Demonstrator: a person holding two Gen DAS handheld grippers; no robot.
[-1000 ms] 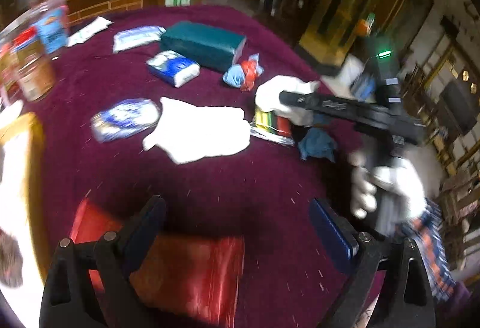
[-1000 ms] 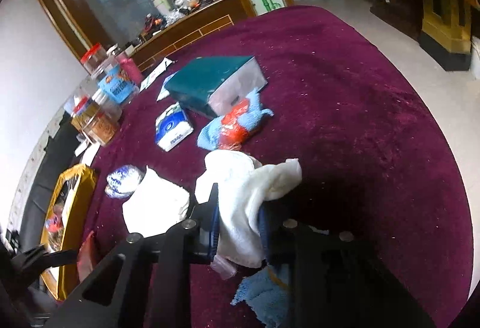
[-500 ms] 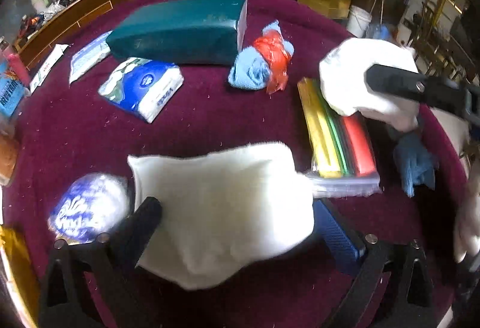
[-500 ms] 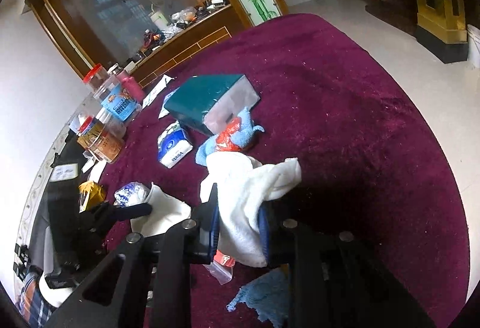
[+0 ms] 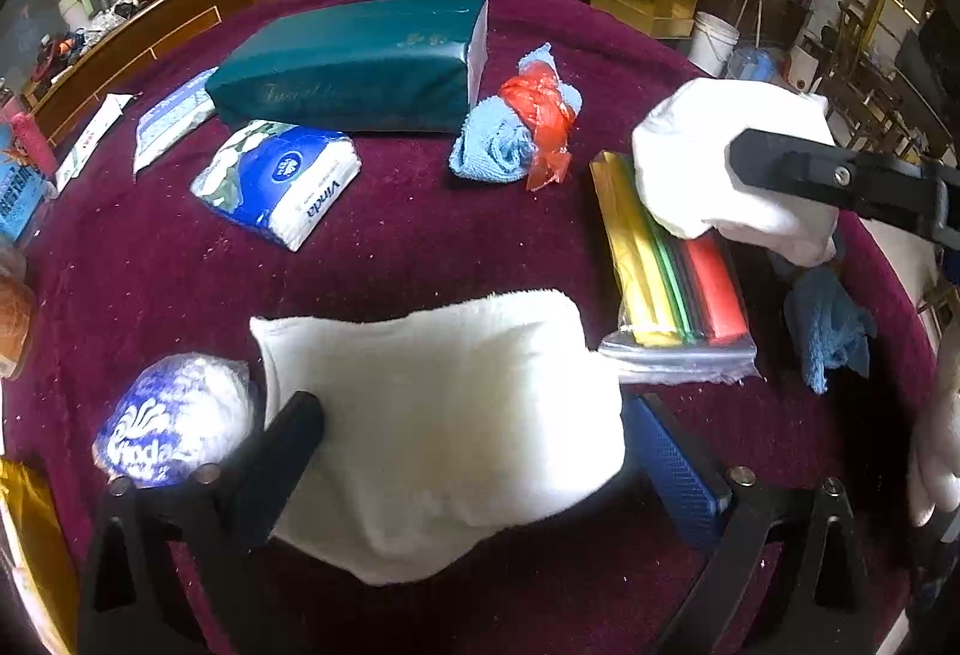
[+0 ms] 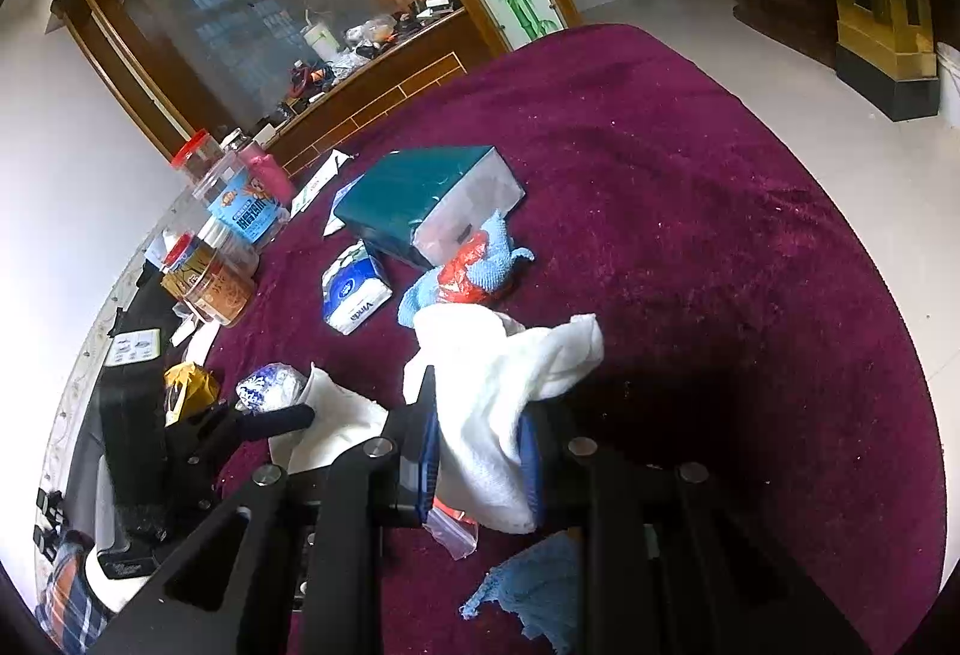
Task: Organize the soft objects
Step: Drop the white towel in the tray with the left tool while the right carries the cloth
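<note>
Two grippers work here: the right gripper (image 6: 477,445) pinches a bunched white towel (image 6: 504,391) above the colored pack (image 5: 672,271), while the left gripper (image 5: 474,445) straddles the flat cloth (image 5: 438,415), jaws wide. Lower the left one, close near the cloth's middle and lift slowly so nothing drags the Vinda ball (image 5: 168,421).

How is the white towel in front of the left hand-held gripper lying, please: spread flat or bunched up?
Spread flat. The white towel lies as a smooth sheet on the table, between the open left hand-held gripper fingers.
</note>
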